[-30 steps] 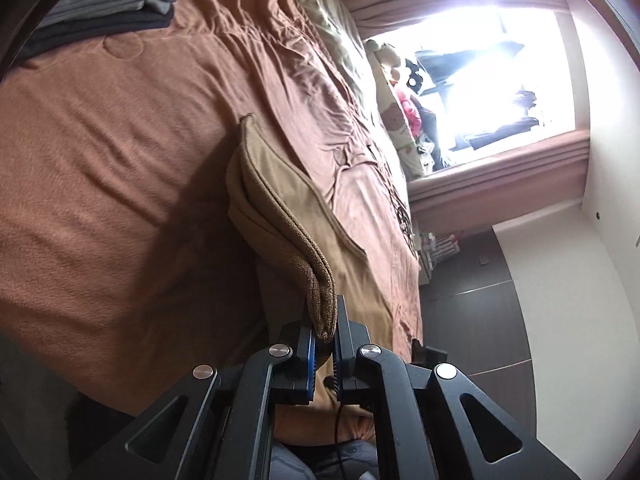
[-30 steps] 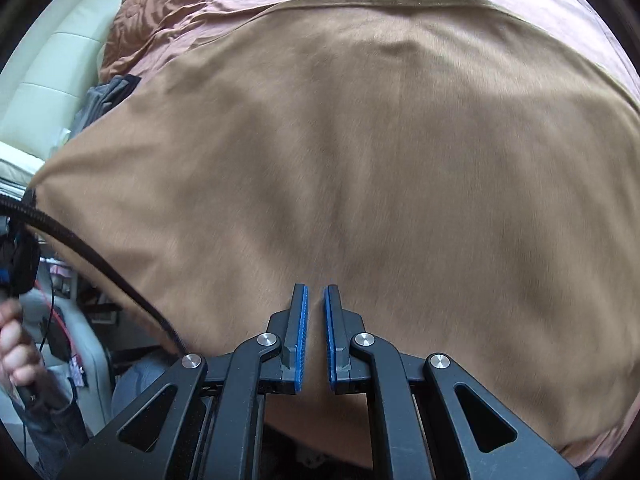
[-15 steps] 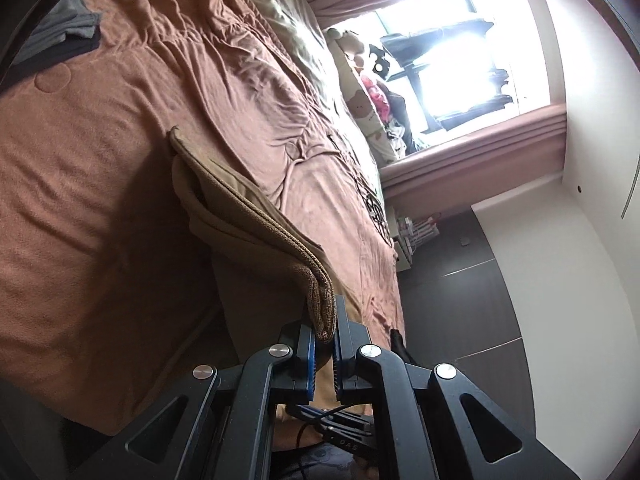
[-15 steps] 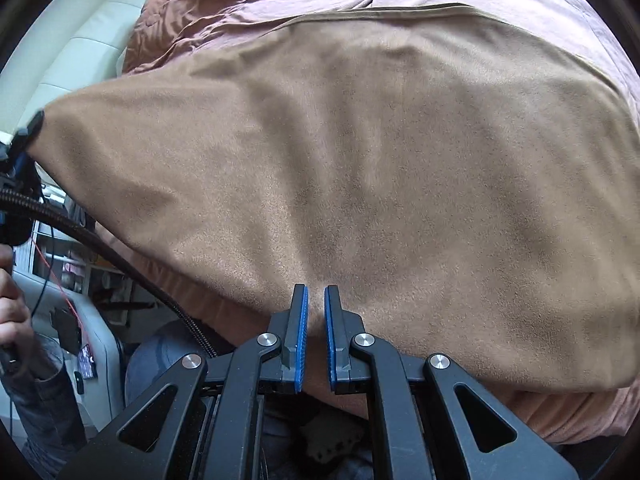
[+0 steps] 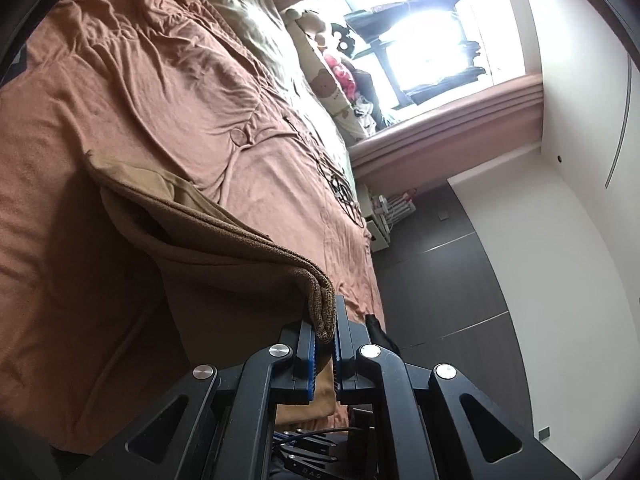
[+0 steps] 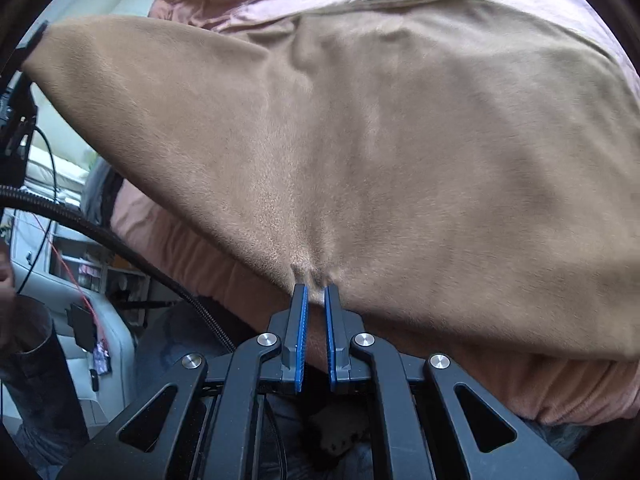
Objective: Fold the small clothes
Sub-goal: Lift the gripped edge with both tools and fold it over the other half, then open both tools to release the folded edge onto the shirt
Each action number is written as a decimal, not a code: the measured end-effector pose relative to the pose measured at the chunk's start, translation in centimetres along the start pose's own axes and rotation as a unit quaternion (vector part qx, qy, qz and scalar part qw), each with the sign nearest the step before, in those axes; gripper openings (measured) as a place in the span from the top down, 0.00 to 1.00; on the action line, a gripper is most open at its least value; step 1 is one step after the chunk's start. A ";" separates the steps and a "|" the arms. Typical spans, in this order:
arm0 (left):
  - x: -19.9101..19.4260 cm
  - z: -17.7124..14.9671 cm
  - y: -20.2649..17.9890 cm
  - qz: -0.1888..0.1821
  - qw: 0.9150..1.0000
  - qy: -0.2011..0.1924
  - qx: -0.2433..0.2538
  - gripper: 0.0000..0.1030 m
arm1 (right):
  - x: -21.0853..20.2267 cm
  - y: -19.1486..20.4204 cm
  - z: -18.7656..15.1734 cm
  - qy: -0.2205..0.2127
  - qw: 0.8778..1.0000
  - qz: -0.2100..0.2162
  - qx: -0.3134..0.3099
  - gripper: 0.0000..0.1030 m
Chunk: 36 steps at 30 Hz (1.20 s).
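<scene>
Here, left gripper (image 5: pixel 325 330) pinching tan garment (image 6: pixel 380 152) corner, right gripper (image 6: pixel 315 300) pinching its edge, above bedspread (image 5: pixel 120 92)

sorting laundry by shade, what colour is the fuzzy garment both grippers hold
Plain tan-brown, no pattern; the fuzzy garment shows best in the right wrist view.

- Tan garment (image 6: pixel 400 152): soft brushed cloth, matt, with a fine nap; coarser knit at its gripped hem.
- Bedspread (image 5: pixel 132 92) beneath the garment: rust-coloured cloth, matt and creased.
- Left gripper (image 5: pixel 325 344) and right gripper (image 6: pixel 315 332): black matt plastic, ribbed blue pads, shiny metal rivets.
</scene>
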<state>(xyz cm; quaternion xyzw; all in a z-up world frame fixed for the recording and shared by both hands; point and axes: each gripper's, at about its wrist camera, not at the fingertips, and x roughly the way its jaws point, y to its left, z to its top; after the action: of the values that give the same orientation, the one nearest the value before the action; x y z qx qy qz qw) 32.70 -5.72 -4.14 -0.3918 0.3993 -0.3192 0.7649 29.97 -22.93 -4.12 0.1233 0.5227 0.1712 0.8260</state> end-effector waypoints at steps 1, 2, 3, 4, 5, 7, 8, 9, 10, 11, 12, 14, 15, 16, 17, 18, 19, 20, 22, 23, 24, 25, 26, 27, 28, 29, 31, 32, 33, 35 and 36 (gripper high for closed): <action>0.4 0.0 -0.5 0.000 1.000 0.004 0.005 0.94 | -0.9 -0.4 -0.2 -0.009 1.000 0.001 -0.002 0.97; 0.9 0.0 -0.9 -0.001 1.000 0.009 0.010 0.94 | -1.7 -0.5 -0.3 -0.022 1.000 -0.001 -0.010 0.97; 1.4 -0.1 -1.4 -0.003 1.000 0.015 0.014 0.94 | -2.5 -0.6 -0.5 -0.031 0.999 -0.004 -0.017 0.94; 1.9 -0.2 -1.8 -0.005 1.000 0.020 0.017 0.94 | -3.3 -0.8 -0.7 -0.040 0.999 -0.006 -0.021 0.92; 2.3 -0.2 -2.1 -0.007 0.999 0.024 0.020 0.94 | -3.8 -0.9 -1.0 -0.046 0.999 -0.009 -0.022 0.92; 3.2 -0.5 -2.9 -0.011 0.999 0.035 0.026 0.94 | -5.1 -1.3 -1.3 -0.060 0.998 -0.019 -0.023 0.92; 3.7 -0.7 -3.2 -0.013 0.999 0.040 0.029 0.94 | -5.7 -1.6 -1.6 -0.065 0.997 -0.022 -0.023 0.92; 4.2 -0.9 -3.6 -0.015 0.998 0.045 0.032 0.94 | -6.3 -1.8 -1.7 -0.071 0.997 -0.027 -0.023 0.92; 4.8 -1.1 -4.0 -0.017 0.998 0.051 0.035 0.94 | -6.9 -2.0 -1.9 -0.077 0.996 -0.031 -0.024 0.92; 5.3 -1.2 -4.3 -0.018 0.997 0.058 0.039 0.94 | -7.6 -2.3 -2.1 -0.083 0.996 -0.034 -0.025 0.92; 5.9 -1.4 -4.7 -0.019 0.997 0.063 0.042 0.94 | -8.1 -2.4 -2.3 -0.089 0.995 -0.035 -0.024 0.91; 7.1 -1.8 -5.3 -0.021 0.996 0.076 0.049 0.94 | -9.1 -3.0 -2.7 -0.098 0.994 -0.036 -0.023 0.88; 7.7 -2.2 -5.6 -0.021 0.995 0.084 0.053 0.94 | -9.7 -3.3 -2.9 -0.104 0.994 -0.033 -0.020 0.79; 8.3 -2.5 -6.0 -0.022 0.994 0.091 0.056 0.94 | -10.2 -3.7 -3.2 -0.110 0.993 -0.030 -0.016 0.72; 9.0 -2.9 -6.3 -0.023 0.993 0.099 0.060 0.94 | -10.7 -3.9 -3.5 -0.116 0.993 -0.029 -0.013 0.56; 9.5 -3.2 -6.6 -0.023 0.992 0.106 0.065 0.94 | -11.2 -4.3 -3.8 -0.123 0.992 -0.027 -0.010 0.50; 10.3 -3.6 -7.0 -0.023 0.991 0.115 0.070 0.94 | -11.7 -4.6 -4.2 -0.129 0.991 -0.029 -0.006 0.50; 10.8 -4.0 -7.2 -0.023 0.989 0.123 0.074 0.94 | -12.0 -5.0 -4.5 -0.132 0.991 -0.030 -0.002 0.50; 12.2 -4.8 -7.8 -0.021 0.987 0.140 0.082 0.94 | -12.8 -6.0 -5.0 -0.136 0.990 -0.029 0.006 0.50; 12.8 -5.2 -8.0 -0.019 0.985 0.147 0.084 0.94 | -13.2 -6.4 -5.4 -0.138 0.990 -0.029 0.011 0.50; 13.5 -5.6 -8.1 -0.018 0.984 0.156 0.087 0.94 | -13.5 -6.9 -5.7 -0.140 0.990 -0.031 0.015 0.50; 14.1 -6.0 -8.2 -0.017 0.982 0.164 0.089 0.94 | -13.9 -7.3 -6.1 -0.142 0.989 -0.035 0.019 0.50; 14.9 -6.5 -8.3 -0.017 0.981 0.173 0.091 0.94 | -14.2 -7.7 -6.4 -0.144 0.989 -0.038 0.023 0.50; 15.5 -6.9 -8.5 -0.017 0.979 0.181 0.093 0.94 | -14.4 -8.2 -6.8 -0.146 0.988 -0.039 0.030 0.50; 16.1 -7.4 -8.7 -0.016 0.978 0.187 0.095 0.94 | -14.6 -8.7 -7.2 -0.147 0.988 -0.040 0.036 0.50; 16.8 -7.9 -8.8 -0.016 0.976 0.195 0.097 0.94 | -14.8 -9.0 -7.6 -0.147 0.987 -0.041 0.041 0.50; 18.1 -8.9 -8.9 -0.013 0.972 0.210 0.102 0.94 | -15.3 -9.6 -8.2 -0.146 0.987 -0.043 0.051 0.50; 18.6 -9.3 -9.0 -0.011 0.971 0.217 0.103 0.94 | -15.4 -9.9 -8.4 -0.145 0.987 -0.045 0.056 0.50; 19.2 -9.8 -9.0 -0.005 0.969 0.224 0.105 0.93 | -15.6 -10.2 -8.8 -0.144 0.987 -0.047 0.060 0.50; 20.1 -10.6 -8.9 0.012 0.965 0.238 0.111 0.85 | -15.8 -10.7 -9.0 -0.143 0.986 -0.049 0.066 0.50; 20.3 -11.0 -8.8 0.008 0.963 0.247 0.110 0.79 | -16.0 -10.9 -9.2 -0.142 0.986 -0.050 0.068 0.50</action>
<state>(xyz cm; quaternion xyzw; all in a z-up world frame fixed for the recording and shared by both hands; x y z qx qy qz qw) 31.39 -30.12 -8.06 -0.2110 0.5411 -0.4417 0.6838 16.96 -39.26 0.96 0.1766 0.4160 0.0747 0.8889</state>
